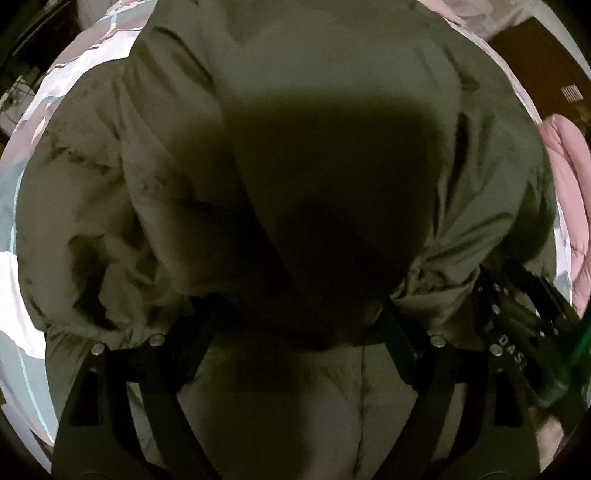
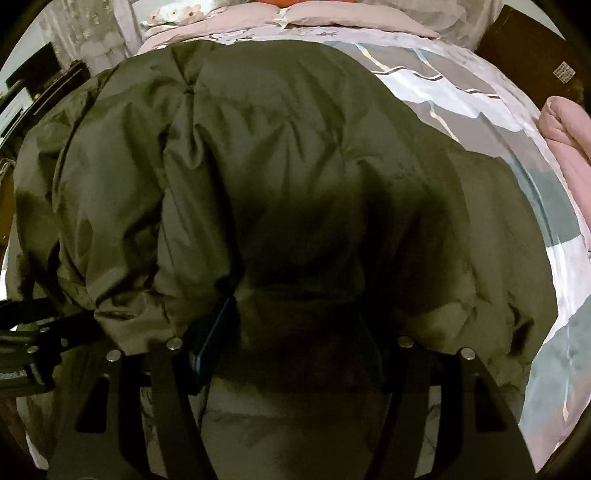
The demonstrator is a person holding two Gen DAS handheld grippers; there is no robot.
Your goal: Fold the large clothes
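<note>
Olive puffer jacket (image 2: pixel 280 155) lies on patchwork bedspread (image 2: pixel 480 96), bulk stretching straight ahead of both claws. Left gripper (image 1: pixel 301 325) & right gripper (image 2: pixel 295 314), side by side, each w/ fingers spread around jacket's near hem; pinch can't be confirmed. Pink quilt (image 2: pixel 569 136) sits right of jacket.

Both the left gripper (image 1: pixel 306 325) and right gripper (image 2: pixel 295 332) are black, with silver screws and blue finger pads (image 2: pixel 210 343) (one body reads "DAS").

jacket (image 2: pixel 280 177) on bed (image 2: pixel 498 122) | quilt (image 2: pixel 569 133) right | pillows (image 2: pixel 332 14) behind
</note>
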